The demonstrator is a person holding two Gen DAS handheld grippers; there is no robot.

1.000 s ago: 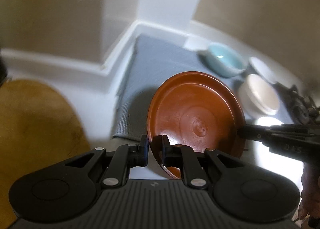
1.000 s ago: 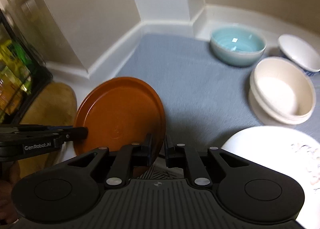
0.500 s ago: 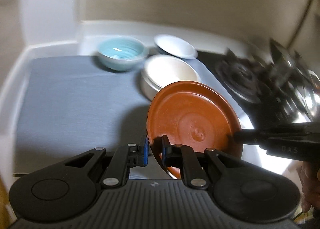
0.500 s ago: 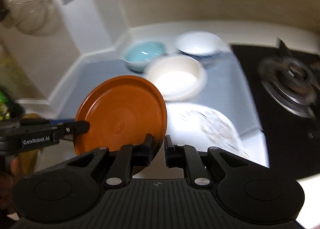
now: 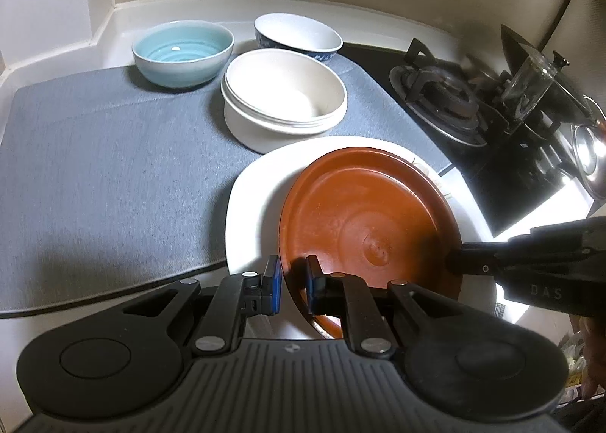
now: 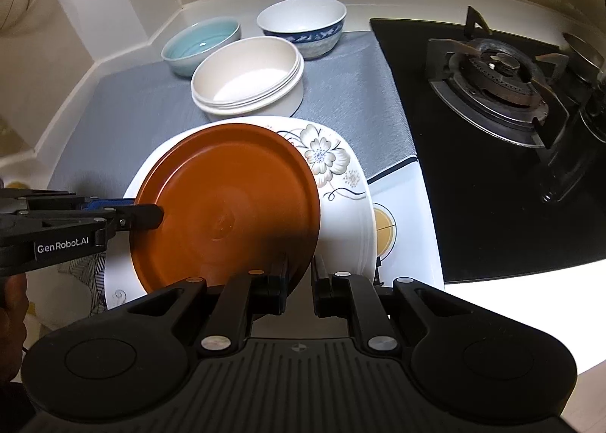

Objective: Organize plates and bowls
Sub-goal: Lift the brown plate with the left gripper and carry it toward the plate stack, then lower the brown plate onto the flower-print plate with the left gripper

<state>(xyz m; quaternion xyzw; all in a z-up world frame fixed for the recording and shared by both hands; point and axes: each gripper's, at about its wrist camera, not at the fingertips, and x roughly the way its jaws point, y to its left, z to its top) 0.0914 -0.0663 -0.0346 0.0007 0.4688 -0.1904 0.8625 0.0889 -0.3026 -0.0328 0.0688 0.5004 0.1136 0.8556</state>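
Both grippers, left gripper [image 5: 291, 283] and right gripper [image 6: 301, 287], clamp brown plate [image 6: 227, 205] lower centre | above floral plate [image 6: 333, 168] | lower level, centred, release together.

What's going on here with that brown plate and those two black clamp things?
A person is tidying dishes on a kitchen counter with two handheld grippers. The left gripper and right gripper each pinch the rim of the brown plate, holding it over a white flowered plate. Three bowls sit behind on a grey mat, beside a gas stove.
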